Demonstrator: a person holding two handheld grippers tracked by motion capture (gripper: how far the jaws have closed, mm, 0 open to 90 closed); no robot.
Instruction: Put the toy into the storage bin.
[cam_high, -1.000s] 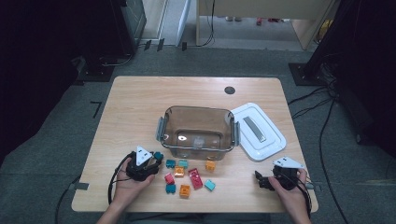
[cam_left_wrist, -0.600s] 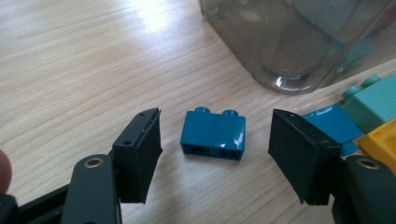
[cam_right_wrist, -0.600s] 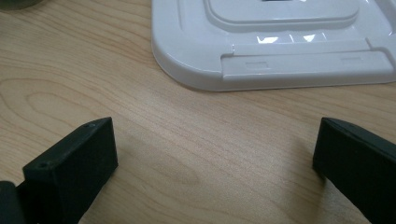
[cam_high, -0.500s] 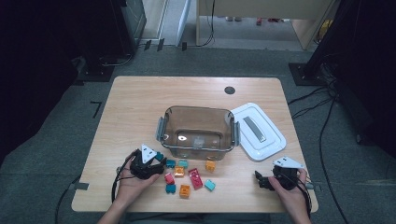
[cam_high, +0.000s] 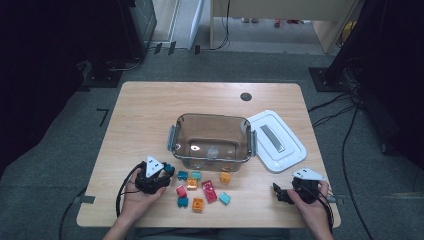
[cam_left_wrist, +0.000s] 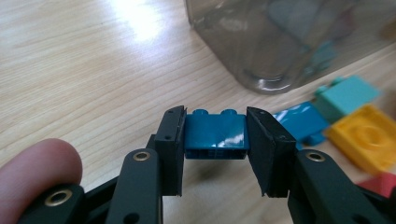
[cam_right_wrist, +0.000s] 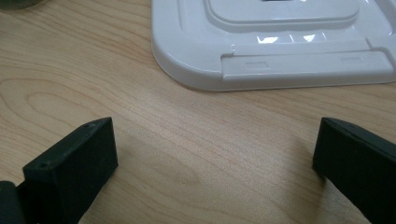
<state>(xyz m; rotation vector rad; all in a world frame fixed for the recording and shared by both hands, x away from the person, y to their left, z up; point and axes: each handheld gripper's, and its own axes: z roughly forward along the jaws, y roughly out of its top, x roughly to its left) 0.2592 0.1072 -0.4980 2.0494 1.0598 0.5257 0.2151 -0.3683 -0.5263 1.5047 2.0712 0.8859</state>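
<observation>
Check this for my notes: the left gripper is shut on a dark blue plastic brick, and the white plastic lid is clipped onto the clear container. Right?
Not quite. The white plastic lid lies on the table beside the clear container, as the high view shows. The left gripper is indeed shut on the dark blue plastic brick.

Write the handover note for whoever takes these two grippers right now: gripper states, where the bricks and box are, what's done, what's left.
Left gripper: jaws have just been closing, now clamped on a dark blue brick near the table's front left.
Right gripper: open, nothing between the jaws, resting low over the table just in front of the white lid.
Box: clear, lid off, mid-table; no brick can be made out inside.
Loose bricks: about eight in teal, orange, red and yellow, lying in front of the box.
Done: one brick gripped.
Left, probably: drop it in the box, then the others, then the lid.
</observation>
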